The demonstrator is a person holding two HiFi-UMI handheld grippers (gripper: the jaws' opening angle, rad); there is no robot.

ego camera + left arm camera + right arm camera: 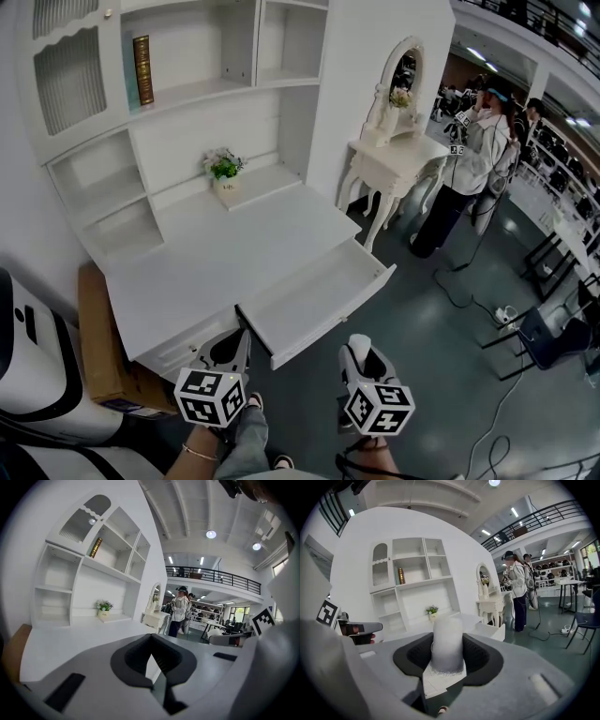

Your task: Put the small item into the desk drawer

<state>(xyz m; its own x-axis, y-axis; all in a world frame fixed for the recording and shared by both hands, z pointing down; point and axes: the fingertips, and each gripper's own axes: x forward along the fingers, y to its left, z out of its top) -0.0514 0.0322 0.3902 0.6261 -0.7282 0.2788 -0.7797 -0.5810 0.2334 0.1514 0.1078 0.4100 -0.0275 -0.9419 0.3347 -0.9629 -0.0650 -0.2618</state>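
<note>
My right gripper point(447, 660) fingers clamp small item point(447, 637); left gripper point(153, 657) fingers together, empty. Drawer point(314, 305) open beyond fingers; placing remains.

Desk point(234, 248) at centre. Drawer point(319, 300) stands out at its 5 o'clock. Potted plant point(223, 171) on desk at 12 o'clock, book point(142, 70) shelved above at 11. Cardboard box point(98, 347) at 8 o'clock. Dressing table point(394, 155) at 2 o'clock, person point(464, 178) right of it. Small item point(447, 639) between right gripper point(360, 356) jaws, at drawer's 6 o'clock.
</note>
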